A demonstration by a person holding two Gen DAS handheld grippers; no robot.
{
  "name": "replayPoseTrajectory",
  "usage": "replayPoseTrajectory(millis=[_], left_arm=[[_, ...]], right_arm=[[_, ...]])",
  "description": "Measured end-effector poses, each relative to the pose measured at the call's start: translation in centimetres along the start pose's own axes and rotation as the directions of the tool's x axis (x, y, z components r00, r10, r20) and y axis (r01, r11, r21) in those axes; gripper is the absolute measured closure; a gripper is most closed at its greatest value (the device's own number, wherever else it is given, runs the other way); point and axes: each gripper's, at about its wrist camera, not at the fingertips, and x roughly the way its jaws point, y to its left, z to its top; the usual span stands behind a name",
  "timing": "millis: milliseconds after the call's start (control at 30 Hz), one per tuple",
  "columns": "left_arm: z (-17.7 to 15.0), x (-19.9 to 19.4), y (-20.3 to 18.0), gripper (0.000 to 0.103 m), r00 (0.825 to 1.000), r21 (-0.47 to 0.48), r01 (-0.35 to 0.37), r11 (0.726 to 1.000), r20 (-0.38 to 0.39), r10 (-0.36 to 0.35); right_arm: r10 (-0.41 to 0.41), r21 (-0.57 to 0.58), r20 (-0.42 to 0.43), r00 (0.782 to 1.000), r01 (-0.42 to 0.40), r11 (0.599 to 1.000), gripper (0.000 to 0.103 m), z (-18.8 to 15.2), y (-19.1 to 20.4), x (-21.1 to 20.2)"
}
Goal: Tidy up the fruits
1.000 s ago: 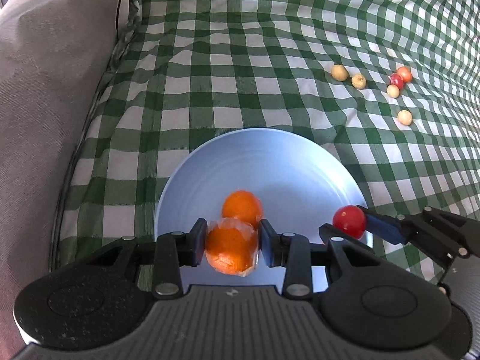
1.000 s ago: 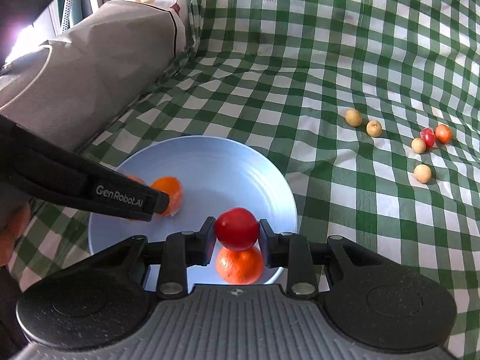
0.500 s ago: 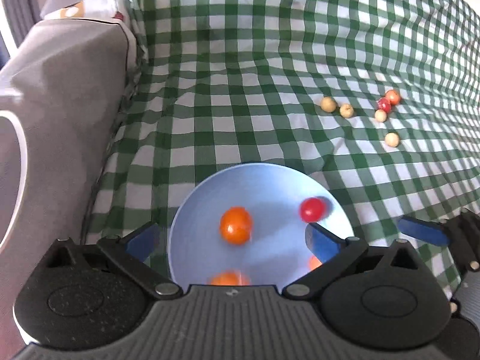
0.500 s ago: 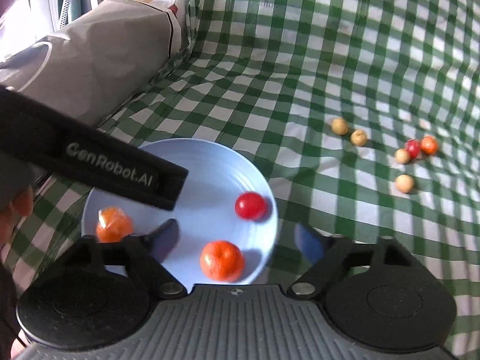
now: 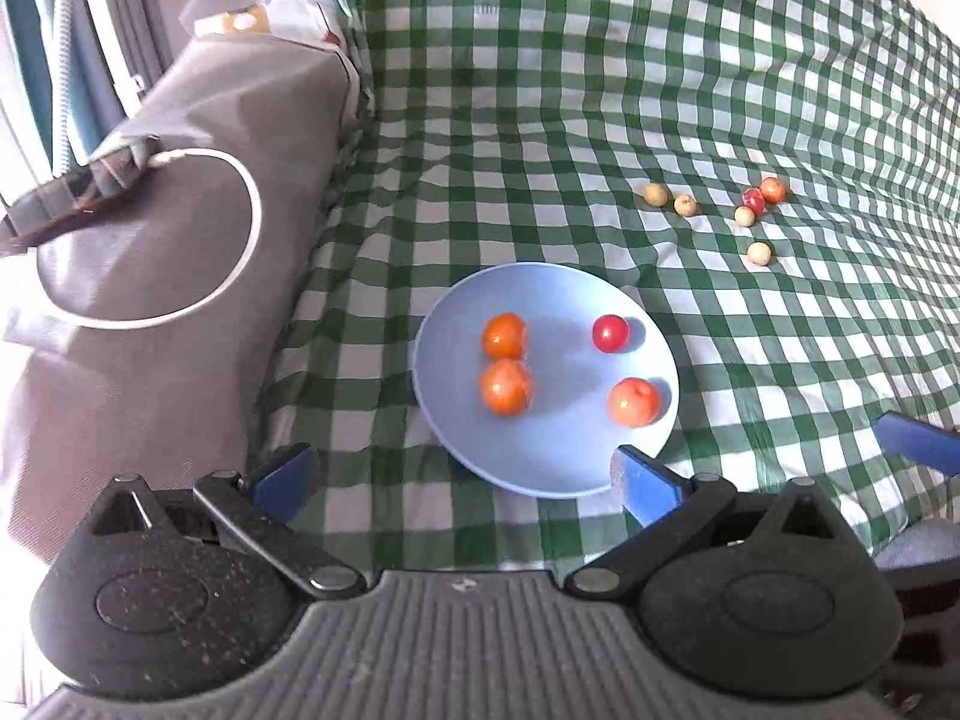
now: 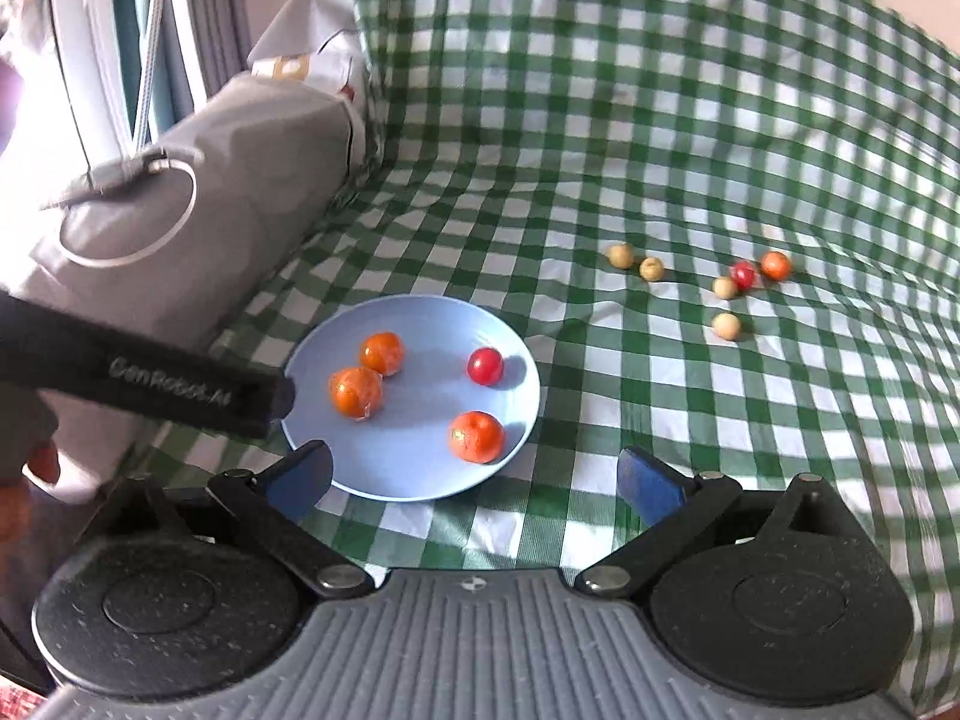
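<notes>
Left claw: apart, empty, just opened. Plate: three oranges, one red fruit. Loose small fruits on checked cloth, well right of plate. Round, light, prone to rolling; grip across the middle. Kinds unclear. Right claw: apart, empty, just opened.

Checked cloth matt; plate smooth, satin.

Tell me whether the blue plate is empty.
Not empty. The blue plate holds three orange fruits and one red fruit.
</notes>
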Motion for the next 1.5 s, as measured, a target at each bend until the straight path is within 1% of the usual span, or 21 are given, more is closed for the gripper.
replayPoseTrajectory(millis=[100,233,333,533,867,1333,1500], left_arm=[[-1.2,-1.7,0.3,0.000,1.000,-0.013,-0.007,1.000,0.016,0.007],[-1.9,-3.1,0.2,0.000,1.000,-0.022,0.001,1.000,0.021,-0.001],[-2.3,-3.9,0.1,0.000,0.999,-0.018,-0.008,1.000,0.034,0.009],[-2.4,-4.3,0.0,0.000,0.999,-0.016,-0.015,1.000,0.037,0.015],[-2.0,-3.7,-0.1,0.000,1.000,-0.005,-0.023,1.000,0.013,0.023],[-1.4,-2.2,-0.5,0.000,0.999,0.008,-0.034,0.999,-0.032,0.034],[-0.4,-1.8,-1.8,0.000,0.997,0.057,-0.074,0.996,-0.016,0.075]], right_arm=[[0.001,0.033,0.028,1.000,-0.002,0.999,0.002,-0.4,0.2,-1.7],[0.005,0.038,0.048,0.999,-0.007,0.999,0.001,-1.1,0.8,-3.3],[0.008,0.041,0.054,0.998,-0.010,0.999,0.001,-1.4,0.9,-4.0],[0.007,0.039,0.060,0.998,-0.009,0.999,0.001,-1.5,1.1,-4.2],[0.006,0.056,0.041,0.999,-0.008,0.998,0.001,-1.7,0.6,-4.3],[0.002,0.073,0.010,1.000,-0.003,0.997,0.001,-1.3,0.0,-2.7],[-0.021,0.103,0.004,1.000,0.021,0.995,0.001,-1.3,-1.1,-1.8]])
